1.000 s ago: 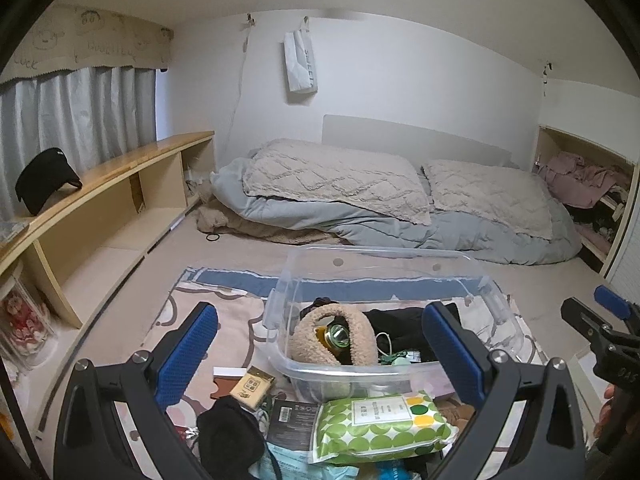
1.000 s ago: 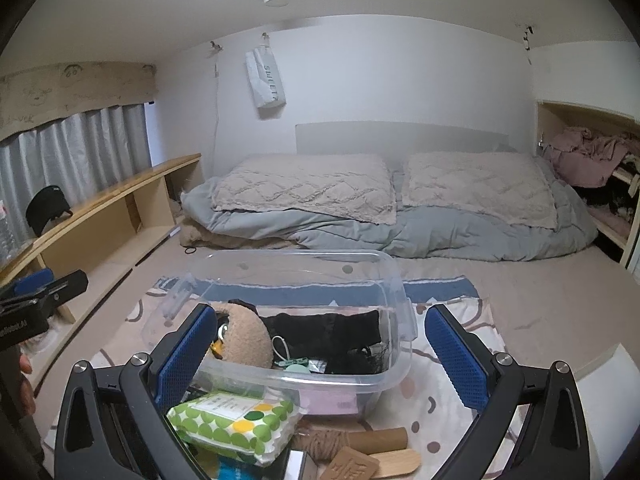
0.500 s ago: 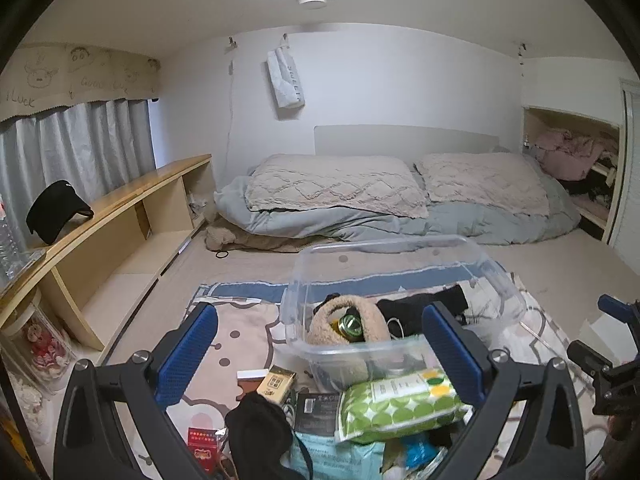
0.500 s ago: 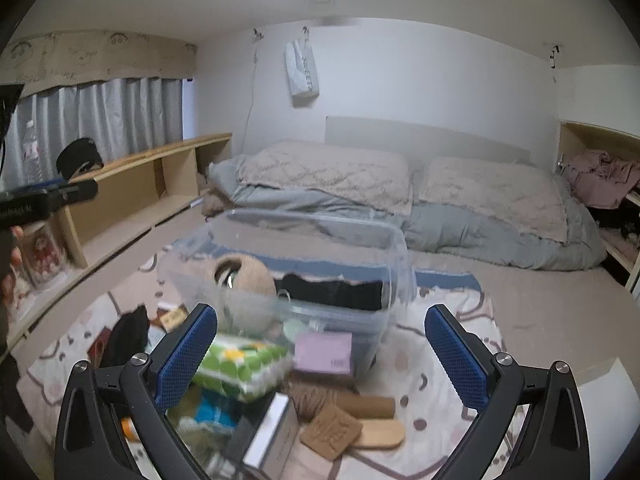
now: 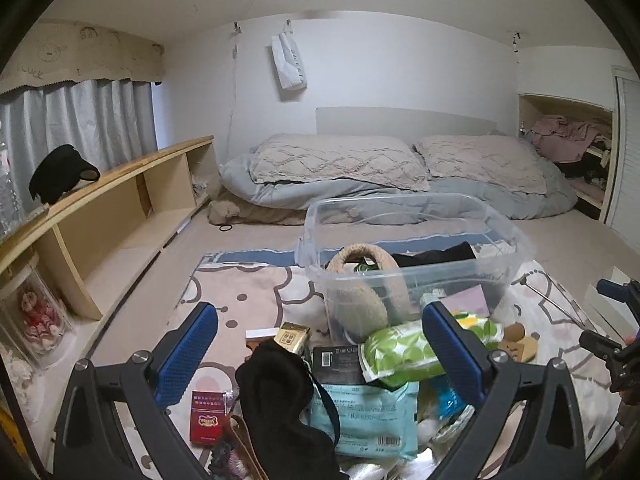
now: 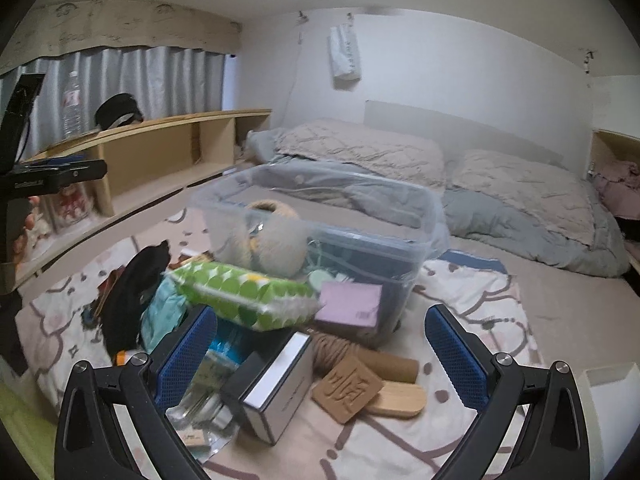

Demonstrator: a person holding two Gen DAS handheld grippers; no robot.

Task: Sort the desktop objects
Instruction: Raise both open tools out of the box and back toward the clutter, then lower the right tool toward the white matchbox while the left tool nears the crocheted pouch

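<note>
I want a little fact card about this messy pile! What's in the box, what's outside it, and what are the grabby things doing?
place: patterned mat on a bedroom floor, bed behind
box: clear plastic bin, no lid on it
inside the box: fuzzy beige bag and something black
outside the box: green dotted wipes pack, silver and black box, brown carved tile, red card pack, black cloth
left hand-held gripper: open, holding nothing
right hand-held gripper: open, holding nothing
</note>
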